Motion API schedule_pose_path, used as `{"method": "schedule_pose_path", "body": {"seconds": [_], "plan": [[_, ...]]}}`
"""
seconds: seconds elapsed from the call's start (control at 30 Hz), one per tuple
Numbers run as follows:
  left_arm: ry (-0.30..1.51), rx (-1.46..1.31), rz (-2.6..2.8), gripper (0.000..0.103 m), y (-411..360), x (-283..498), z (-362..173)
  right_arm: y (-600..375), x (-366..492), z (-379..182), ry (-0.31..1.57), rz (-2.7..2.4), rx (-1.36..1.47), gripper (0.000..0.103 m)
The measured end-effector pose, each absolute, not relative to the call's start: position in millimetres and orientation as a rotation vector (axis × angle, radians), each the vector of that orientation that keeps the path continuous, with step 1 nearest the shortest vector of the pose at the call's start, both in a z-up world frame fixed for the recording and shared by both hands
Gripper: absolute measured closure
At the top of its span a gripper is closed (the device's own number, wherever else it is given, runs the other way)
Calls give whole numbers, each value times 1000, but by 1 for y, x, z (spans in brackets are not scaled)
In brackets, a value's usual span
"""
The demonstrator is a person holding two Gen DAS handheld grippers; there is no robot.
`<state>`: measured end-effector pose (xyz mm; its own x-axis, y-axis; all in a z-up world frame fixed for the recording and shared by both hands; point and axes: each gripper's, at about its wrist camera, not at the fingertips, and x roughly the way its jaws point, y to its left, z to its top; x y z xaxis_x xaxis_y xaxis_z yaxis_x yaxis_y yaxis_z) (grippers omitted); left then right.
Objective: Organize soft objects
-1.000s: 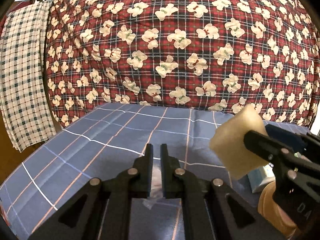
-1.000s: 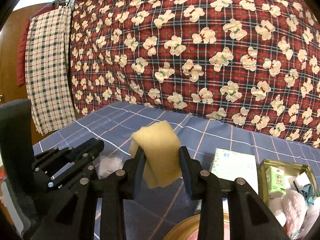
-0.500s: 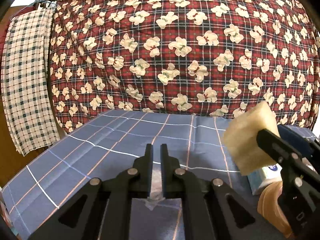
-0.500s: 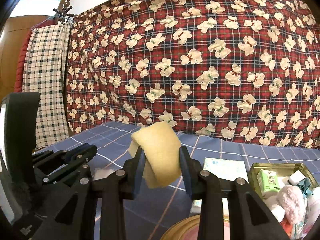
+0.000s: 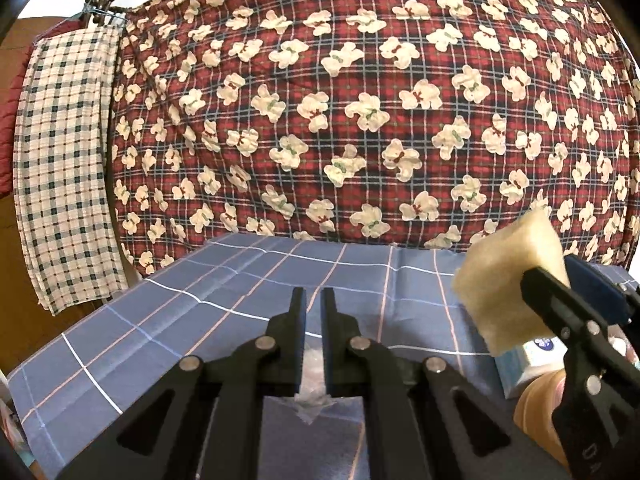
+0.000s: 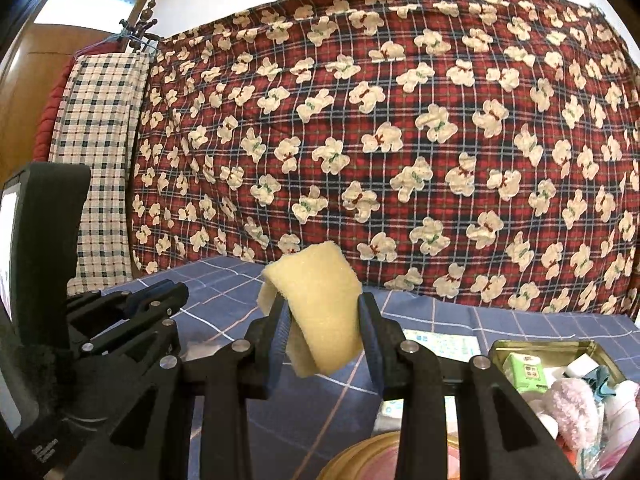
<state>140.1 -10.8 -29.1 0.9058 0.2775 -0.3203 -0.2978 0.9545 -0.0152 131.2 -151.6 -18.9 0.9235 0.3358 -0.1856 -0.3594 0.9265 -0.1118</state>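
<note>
Change: right gripper [image 6: 322, 322] has risen, its pale yellow foam sponge [image 6: 320, 304] still pinched, bent.
Left gripper [image 5: 313, 312]: clenched on crinkled clear plastic [image 5: 310, 376].

pale yellow sponge [image 6: 320, 304], blue checked sheet [image 5: 208, 312], red bear-print quilt [image 5: 360, 100]

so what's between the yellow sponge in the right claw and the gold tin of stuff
In the right wrist view, a flat white patterned tissue pack lies on the blue checked cloth, between the yellow foam sponge held by the right claw and the gold metal tin.
</note>
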Motion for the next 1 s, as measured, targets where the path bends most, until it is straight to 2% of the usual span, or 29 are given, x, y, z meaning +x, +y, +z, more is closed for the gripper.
{"method": "schedule_pose_path", "body": {"seconds": [1.0], "plan": [[285, -54, 237, 99, -37, 132, -26, -183, 119, -17, 134, 276, -113, 66]]}}
